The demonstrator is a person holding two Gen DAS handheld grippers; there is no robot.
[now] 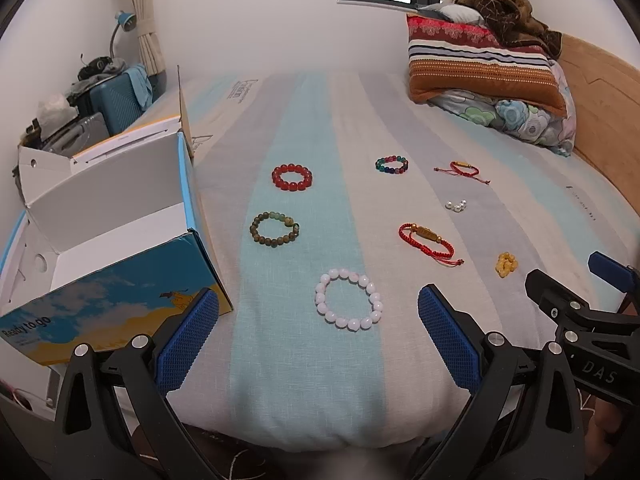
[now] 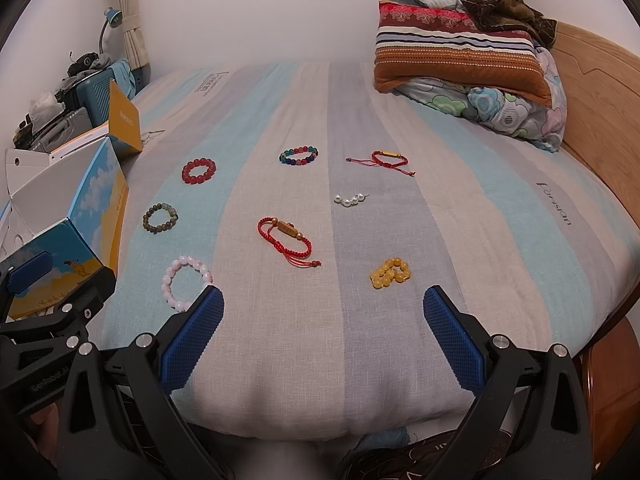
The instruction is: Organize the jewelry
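Observation:
Several bracelets lie on a striped bed. A pale pink bead bracelet (image 1: 348, 299) (image 2: 186, 281) lies nearest, just ahead of my open, empty left gripper (image 1: 318, 306). A red cord bracelet (image 1: 429, 242) (image 2: 287, 242) and a yellow bead bracelet (image 1: 506, 264) (image 2: 390, 273) lie ahead of my open, empty right gripper (image 2: 322, 304). Farther off are a green-brown bead bracelet (image 1: 274, 227) (image 2: 160, 217), a red bead bracelet (image 1: 292, 177) (image 2: 198, 171), a multicolour bead bracelet (image 1: 391, 164) (image 2: 299, 156), a thin red cord bracelet (image 1: 464, 169) (image 2: 389, 159) and white pearls (image 1: 456, 205) (image 2: 350, 199).
An open blue and yellow cardboard box (image 1: 116, 236) (image 2: 72, 220) stands at the bed's left edge. Stacked pillows (image 1: 480, 60) (image 2: 460, 52) lie at the far right by a wooden headboard (image 2: 592, 92). Suitcases (image 1: 108, 100) stand beyond the box.

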